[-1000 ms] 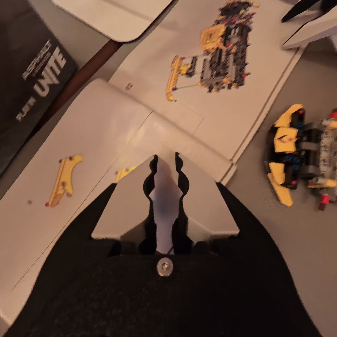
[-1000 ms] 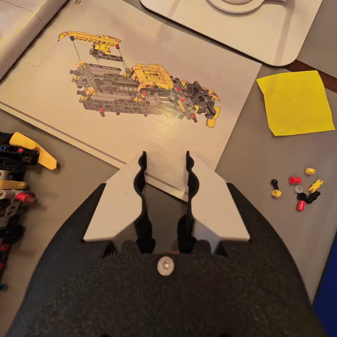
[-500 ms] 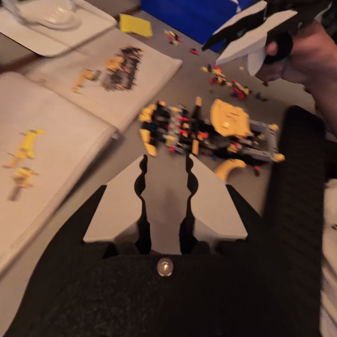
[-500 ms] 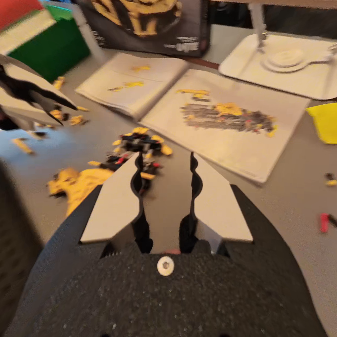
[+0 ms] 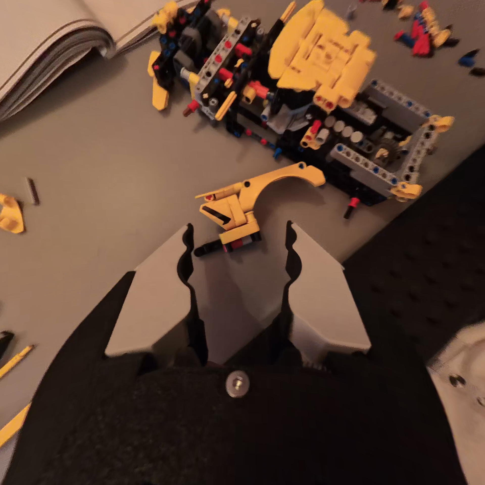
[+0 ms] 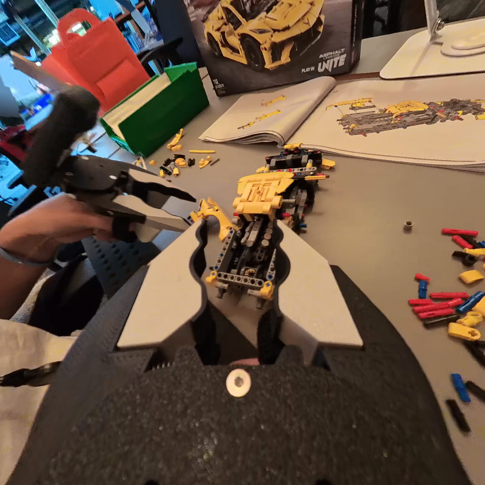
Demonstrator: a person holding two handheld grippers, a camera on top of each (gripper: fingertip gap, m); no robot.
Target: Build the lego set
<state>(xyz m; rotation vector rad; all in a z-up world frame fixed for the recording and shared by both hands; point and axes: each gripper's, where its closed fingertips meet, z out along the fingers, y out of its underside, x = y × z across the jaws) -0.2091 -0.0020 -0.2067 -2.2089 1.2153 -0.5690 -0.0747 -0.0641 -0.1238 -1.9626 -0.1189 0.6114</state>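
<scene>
1. Just past the tips of the left hand-held gripper (image 5: 238, 225), on the grey tabletop (image 5: 91, 147), lies a yellow wheel-arch piece (image 5: 252, 196) with a black pin at its near end; the jaws stand wide and empty, one on each side of that end.
2. The right hand-held gripper (image 6: 240, 223) is also spread wide and holds nothing; its fingers frame the near end of the half-built car chassis (image 6: 249, 259), apparently without touching it.
3. The step in hand looks like picking up the arch piece. It would go best by closing on the blocky near part, not the thin curved arm, keeping the pin free, while the right side steadies the chassis.
4. The arch piece lies just beside the left of the chassis, so the carry is short.
5. Far left, a green bin (image 6: 162, 110) holds what seem to be flat pale sheets or booklets; I cannot tell more. The set's dark box (image 6: 275, 42) stands beyond the open instruction book (image 6: 301, 115); its contents are hidden. Loose red, blue and yellow pins (image 6: 446, 304) lie bare on the right.
</scene>
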